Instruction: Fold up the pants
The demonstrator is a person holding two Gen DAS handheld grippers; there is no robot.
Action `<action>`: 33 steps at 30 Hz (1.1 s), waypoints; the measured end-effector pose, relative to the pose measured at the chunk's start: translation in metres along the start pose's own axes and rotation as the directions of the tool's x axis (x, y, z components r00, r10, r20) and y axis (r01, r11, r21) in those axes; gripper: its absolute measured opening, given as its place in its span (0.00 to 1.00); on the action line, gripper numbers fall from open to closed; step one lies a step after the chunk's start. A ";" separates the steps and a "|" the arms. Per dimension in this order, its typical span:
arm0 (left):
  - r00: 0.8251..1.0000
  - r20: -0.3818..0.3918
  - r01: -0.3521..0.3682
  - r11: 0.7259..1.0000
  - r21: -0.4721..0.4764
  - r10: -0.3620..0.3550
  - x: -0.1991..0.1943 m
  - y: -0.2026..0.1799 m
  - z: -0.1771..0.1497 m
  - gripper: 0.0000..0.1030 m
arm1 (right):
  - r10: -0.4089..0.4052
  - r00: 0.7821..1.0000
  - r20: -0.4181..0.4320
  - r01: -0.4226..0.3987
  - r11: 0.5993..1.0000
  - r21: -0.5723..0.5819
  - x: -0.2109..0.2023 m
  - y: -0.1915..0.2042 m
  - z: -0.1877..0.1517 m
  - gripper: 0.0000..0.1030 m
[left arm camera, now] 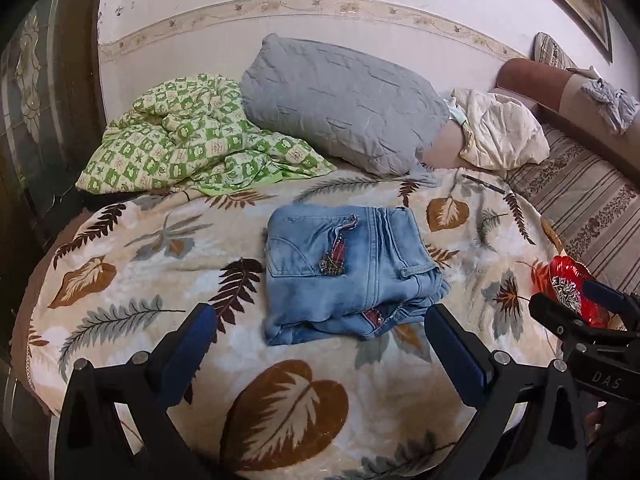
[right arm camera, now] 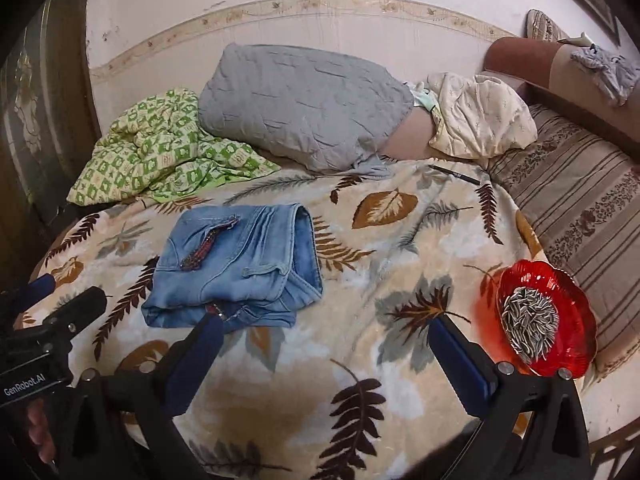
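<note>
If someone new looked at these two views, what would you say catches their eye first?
Probably the folded light-blue denim pants, lying as a compact bundle in the middle of the leaf-patterned cream blanket, just beyond the open left gripper. Next, the glossy red scalloped bowl of striped seeds near the blanket's right edge, beside the open right gripper. Behind, a big quilted grey pillow leans against the wall.

One folded jeans (left arm camera: 348,268), one red dish (right arm camera: 546,320), one pen (right arm camera: 454,174), perhaps two pillows (left arm camera: 340,104) (one half-hidden).
</note>
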State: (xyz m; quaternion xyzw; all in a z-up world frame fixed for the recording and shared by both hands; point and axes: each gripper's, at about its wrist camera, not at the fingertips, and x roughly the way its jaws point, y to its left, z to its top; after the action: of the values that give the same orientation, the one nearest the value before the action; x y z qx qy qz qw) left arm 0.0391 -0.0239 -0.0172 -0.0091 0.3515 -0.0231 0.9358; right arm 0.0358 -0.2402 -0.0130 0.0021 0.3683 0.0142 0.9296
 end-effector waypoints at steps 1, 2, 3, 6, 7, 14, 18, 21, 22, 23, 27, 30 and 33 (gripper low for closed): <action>1.000 -0.002 -0.002 1.000 0.000 0.002 0.000 0.000 0.000 1.00 | -0.001 1.000 0.001 0.001 1.000 0.001 -0.001 0.000 0.000 1.00; 1.000 -0.004 -0.005 1.000 -0.001 0.005 0.001 0.000 -0.001 1.00 | -0.001 1.000 0.001 0.001 1.000 0.003 -0.001 -0.001 0.000 1.00; 1.000 -0.006 -0.006 1.000 -0.002 0.006 0.001 0.000 -0.001 1.00 | 0.000 1.000 0.005 0.000 1.000 0.008 -0.002 -0.002 -0.001 1.00; 1.000 -0.010 -0.004 1.000 -0.007 0.004 0.001 0.002 -0.002 1.00 | 0.003 1.000 0.009 -0.003 1.000 0.019 -0.003 -0.004 -0.001 1.00; 1.000 -0.009 -0.005 1.000 -0.006 0.005 0.001 0.002 -0.002 1.00 | 0.001 1.000 0.007 -0.001 1.000 0.019 -0.003 -0.004 0.000 1.00; 1.000 -0.012 -0.005 1.000 -0.006 0.005 0.002 0.002 -0.002 1.00 | -0.011 1.000 0.000 0.011 1.000 0.005 -0.002 -0.002 -0.001 1.00; 1.000 -0.013 -0.008 1.000 -0.010 0.008 0.002 0.002 -0.003 1.00 | -0.012 1.000 -0.003 0.012 1.000 0.003 -0.001 -0.001 -0.002 1.00; 1.000 -0.016 -0.012 1.000 -0.015 0.011 0.002 0.001 -0.003 1.00 | -0.012 1.000 -0.004 0.012 1.000 0.001 -0.001 -0.001 -0.002 1.00; 1.000 -0.017 -0.015 1.000 -0.015 0.015 0.002 0.000 -0.004 1.00 | -0.011 1.000 -0.004 0.011 1.000 0.000 -0.001 -0.001 -0.002 1.00; 1.000 -0.017 -0.017 1.000 -0.012 0.017 0.002 0.000 -0.004 1.00 | -0.011 1.000 -0.005 0.011 1.000 -0.002 -0.001 -0.001 -0.003 1.00; 1.000 -0.016 -0.021 1.000 -0.006 0.021 0.002 -0.004 -0.005 1.00 | -0.013 1.000 0.000 0.013 1.000 -0.008 -0.001 -0.001 -0.002 1.00; 1.000 -0.020 -0.020 1.000 -0.005 0.020 0.002 -0.005 -0.005 1.00 | -0.015 1.000 0.001 0.015 1.000 -0.008 -0.001 -0.002 -0.002 1.00; 1.000 -0.021 -0.021 1.000 -0.006 0.020 0.003 -0.005 -0.005 1.00 | -0.019 1.000 0.000 0.019 1.000 -0.010 0.000 -0.002 -0.001 1.00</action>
State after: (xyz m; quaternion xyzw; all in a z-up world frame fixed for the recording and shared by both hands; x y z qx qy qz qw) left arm 0.0379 -0.0295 -0.0226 -0.0084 0.3614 -0.0125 0.9323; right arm 0.0349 -0.2424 -0.0134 -0.0062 0.3684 0.0071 0.9296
